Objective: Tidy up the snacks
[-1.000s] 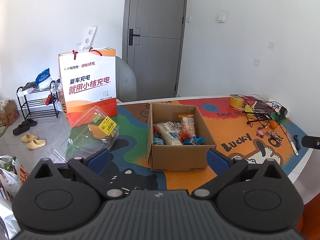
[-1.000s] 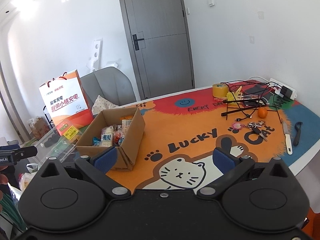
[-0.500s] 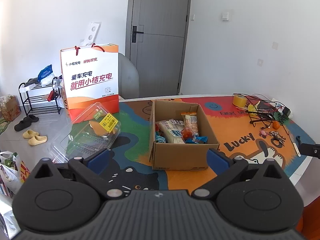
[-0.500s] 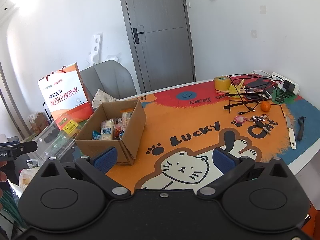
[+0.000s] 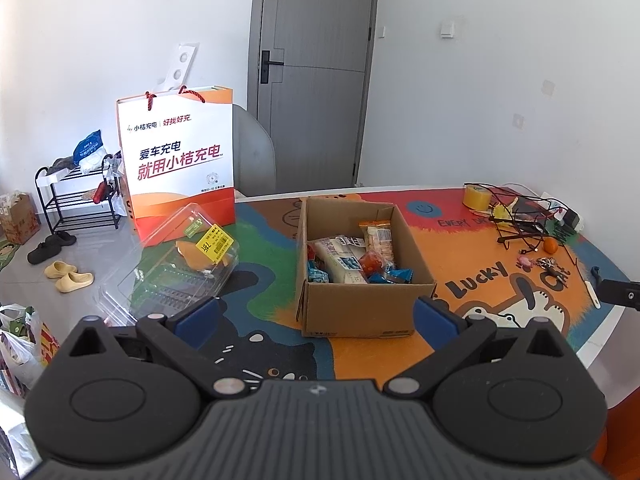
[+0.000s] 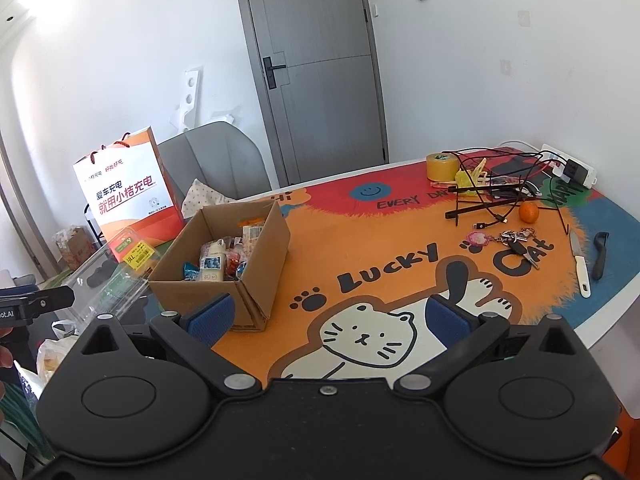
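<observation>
Across the table mat (image 6: 360, 248) in front of me, a roll of yellow tape (image 6: 441, 166) sits near the far edge, beside a tangle of black cables (image 6: 492, 192). An orange (image 6: 528, 212) lies just by them, with a bunch of keys (image 6: 516, 240) nearer to me. A white knife (image 6: 579, 262) lies at the right edge. Behind the table I see a grey chair (image 6: 216, 160), a grey door (image 5: 316, 72), and on the floor a black shoe rack (image 5: 76, 196) and yellow slippers (image 5: 68, 276).

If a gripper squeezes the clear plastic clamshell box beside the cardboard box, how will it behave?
The clear plastic clamshell box has thin see-through walls, so it probably flexes or crackles. It looks nearly empty, so likely light and may slide on the mat. Its lid stands ajar and may flap.
</observation>
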`<state>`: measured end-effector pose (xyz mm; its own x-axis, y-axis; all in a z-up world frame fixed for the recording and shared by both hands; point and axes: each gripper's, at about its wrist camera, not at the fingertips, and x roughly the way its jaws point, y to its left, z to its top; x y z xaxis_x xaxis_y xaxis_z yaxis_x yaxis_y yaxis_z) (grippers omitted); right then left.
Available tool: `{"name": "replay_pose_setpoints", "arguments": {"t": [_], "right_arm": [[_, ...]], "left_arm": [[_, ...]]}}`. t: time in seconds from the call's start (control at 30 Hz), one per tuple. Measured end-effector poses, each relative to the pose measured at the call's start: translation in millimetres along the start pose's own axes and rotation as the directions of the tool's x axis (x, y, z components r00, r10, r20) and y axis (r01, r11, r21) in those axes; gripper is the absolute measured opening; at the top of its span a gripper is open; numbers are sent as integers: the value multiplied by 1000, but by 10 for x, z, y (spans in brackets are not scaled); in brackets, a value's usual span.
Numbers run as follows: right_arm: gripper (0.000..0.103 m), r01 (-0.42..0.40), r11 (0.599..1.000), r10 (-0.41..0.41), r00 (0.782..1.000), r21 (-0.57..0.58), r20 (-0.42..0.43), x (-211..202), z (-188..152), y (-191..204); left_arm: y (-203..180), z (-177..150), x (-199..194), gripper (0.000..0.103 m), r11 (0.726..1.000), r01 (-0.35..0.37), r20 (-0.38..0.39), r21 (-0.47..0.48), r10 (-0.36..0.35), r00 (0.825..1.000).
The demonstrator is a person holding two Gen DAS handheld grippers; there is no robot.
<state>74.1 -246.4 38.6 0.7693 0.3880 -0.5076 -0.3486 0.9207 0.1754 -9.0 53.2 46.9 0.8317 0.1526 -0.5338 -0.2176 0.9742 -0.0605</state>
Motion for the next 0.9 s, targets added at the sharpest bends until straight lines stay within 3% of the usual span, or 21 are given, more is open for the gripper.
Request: {"name": "replay_pose_setpoints", "arguments": {"t": [0.9], "right_arm": [[103,-7,1000,7,1000,-5,-6,37,-23,25]], "left_arm": [[-51,-13,6,103,1000,14,-7,6,-14,1000]]}}
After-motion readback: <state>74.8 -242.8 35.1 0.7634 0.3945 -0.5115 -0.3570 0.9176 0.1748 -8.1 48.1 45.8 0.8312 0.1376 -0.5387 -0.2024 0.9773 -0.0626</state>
